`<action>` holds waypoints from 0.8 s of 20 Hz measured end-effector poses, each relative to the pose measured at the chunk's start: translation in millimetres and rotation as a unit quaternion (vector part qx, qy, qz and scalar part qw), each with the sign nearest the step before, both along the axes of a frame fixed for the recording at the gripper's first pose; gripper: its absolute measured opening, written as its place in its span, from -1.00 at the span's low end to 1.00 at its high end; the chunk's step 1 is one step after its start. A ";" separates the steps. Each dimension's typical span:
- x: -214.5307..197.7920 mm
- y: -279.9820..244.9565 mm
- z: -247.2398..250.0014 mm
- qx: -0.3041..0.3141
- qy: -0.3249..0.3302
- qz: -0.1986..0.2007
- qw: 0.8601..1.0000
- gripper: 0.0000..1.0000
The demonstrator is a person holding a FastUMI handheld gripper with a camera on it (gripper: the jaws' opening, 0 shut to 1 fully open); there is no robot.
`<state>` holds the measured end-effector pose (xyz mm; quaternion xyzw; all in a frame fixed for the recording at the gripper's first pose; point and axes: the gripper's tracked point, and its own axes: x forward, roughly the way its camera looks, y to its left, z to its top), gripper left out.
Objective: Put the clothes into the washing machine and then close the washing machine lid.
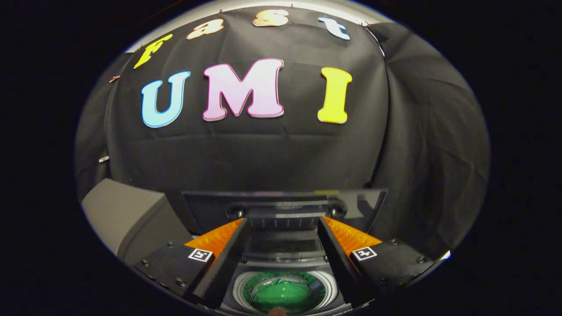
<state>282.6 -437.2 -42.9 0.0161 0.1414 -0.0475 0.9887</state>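
1. Black cloth wall behind everything, a grey box-like block (127,215) off at 9 o'clock of the fingers.
2. Gripper view: gripper (283,228) spread wide with nothing between the jaws, fingertips reaching toward 12 o'clock.
3. Washing machine (285,267) directly below and ahead; drum (285,292) seen down between the fingers at 6 o'clock, ringed in pale metal.
4. Green clothes (281,295) lying inside the drum, looking already dropped in — judged so from the released jaws.
5. Lid (285,202) standing raised just beyond the fingertips at 12 o'clock, glossy dark panel, hinge knobs at either end of its lower edge.
6. Likely step: closing the lid, not yet done.
7. Risk: pushing near the hinge line rather than the top edge, so the lid resists or slips off a fingertip.
8. Risk: lid dropping hard if tipped past balance without support.
9. Room: open space above the lid's top edge; wall close behind it, so little clearance for reaching over — grey block crowding 9 o'clock.
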 end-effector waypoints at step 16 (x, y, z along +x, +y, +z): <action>88.6 -10.5 -8.2 -0.007 0.044 -0.004 0.999 0.98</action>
